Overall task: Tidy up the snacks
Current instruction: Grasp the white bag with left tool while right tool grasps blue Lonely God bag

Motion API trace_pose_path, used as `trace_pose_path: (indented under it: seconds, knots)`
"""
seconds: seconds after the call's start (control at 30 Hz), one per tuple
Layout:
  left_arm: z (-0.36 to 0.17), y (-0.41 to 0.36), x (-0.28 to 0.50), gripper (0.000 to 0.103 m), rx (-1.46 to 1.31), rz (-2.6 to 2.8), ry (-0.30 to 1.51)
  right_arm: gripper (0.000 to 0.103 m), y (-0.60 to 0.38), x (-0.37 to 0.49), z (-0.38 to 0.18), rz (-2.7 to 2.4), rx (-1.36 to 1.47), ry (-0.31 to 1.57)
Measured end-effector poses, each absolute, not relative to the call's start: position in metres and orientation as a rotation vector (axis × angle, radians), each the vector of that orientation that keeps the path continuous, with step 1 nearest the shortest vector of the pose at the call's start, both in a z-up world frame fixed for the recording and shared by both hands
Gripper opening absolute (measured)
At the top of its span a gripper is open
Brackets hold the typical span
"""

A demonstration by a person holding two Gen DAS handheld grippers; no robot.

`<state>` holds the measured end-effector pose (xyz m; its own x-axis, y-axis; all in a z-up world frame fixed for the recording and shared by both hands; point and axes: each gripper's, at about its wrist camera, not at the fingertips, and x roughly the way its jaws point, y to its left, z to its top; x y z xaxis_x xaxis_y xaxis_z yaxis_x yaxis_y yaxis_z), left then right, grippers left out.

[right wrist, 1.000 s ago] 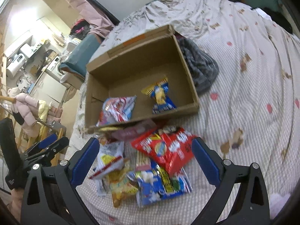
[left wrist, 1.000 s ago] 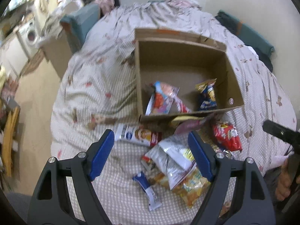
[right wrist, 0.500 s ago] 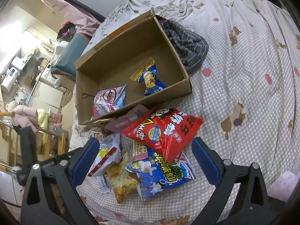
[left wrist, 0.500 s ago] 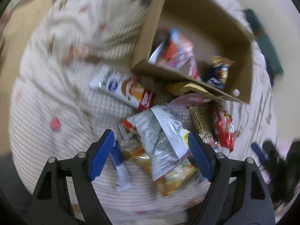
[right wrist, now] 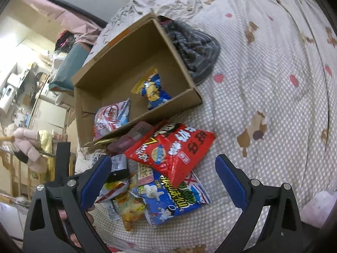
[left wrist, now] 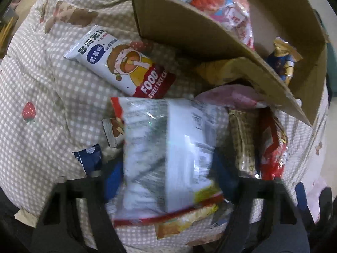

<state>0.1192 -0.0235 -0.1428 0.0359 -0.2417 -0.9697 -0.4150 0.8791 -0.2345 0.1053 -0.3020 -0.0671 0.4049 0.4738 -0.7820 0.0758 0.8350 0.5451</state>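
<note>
- Left gripper [left wrist: 168,179]: pointed steeply down over the snack pile. Jaws are closing, with a silver-white snack bag [left wrist: 168,151] between them. The view is blurred, so pad contact with the bag cannot be confirmed.
- Right gripper [right wrist: 162,181]: jaws stand wide apart and hold nothing. It hangs above the pile on the checked bedspread [right wrist: 273,84].
- Cardboard box [right wrist: 179,107]: open-topped, sitting on the bedspread at 12 o'clock from the pile. Its near wall touches the topmost snacks of the pile.
- Box contents: a blue and yellow packet [right wrist: 152,89] toward the 3 o'clock side of the floor, and a white, pink and red bag [right wrist: 112,116] in the 9 o'clock corner.
- Pile, right wrist view: a red bag [right wrist: 172,147] lies on top of a blue bag [right wrist: 174,198]. A yellow-orange packet [right wrist: 130,208] lies at 9 o'clock of the blue bag.
- Pile, left wrist view: a white rice-cake packet with a red end [left wrist: 122,63] lies at 11 o'clock of the silver-white bag, beside the box wall. A small dark blue packet [left wrist: 90,160] lies at 9 o'clock of the bag.
- A folded dark grey cloth [right wrist: 193,46] lies against the 3 o'clock wall of the box.
</note>
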Motion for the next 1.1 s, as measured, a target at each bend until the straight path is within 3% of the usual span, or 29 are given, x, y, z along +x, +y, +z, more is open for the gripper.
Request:
trace_pose_path:
  seconds: [0.07,0.2,0.53,0.73,1.1]
  knots:
    - [-0.134,-0.023,0.115,0.054,-0.49,0.142,1.536,0.101,-0.305,0.107,-0.07,0.269,0.591,1.152]
    - [-0.113,-0.02,0.105,0.049,-0.442,0.094,1.51,0.101,-0.305,0.109,-0.074,0.268,0.609,1.167]
    - [-0.047,-0.006,0.065,0.049,-0.203,-0.056,1.349,0.101,-0.255,0.109,-0.117,0.331,0.388,1.401]
    - [-0.056,0.017,0.069,0.049,-0.228,-0.047,1.308,0.103,-0.216,0.112,-0.145,0.367,0.166,1.472]
    - [-0.055,0.019,0.07,0.049,-0.302,-0.071,1.294,0.102,-0.173,0.109,-0.165,0.423,0.007,1.515]
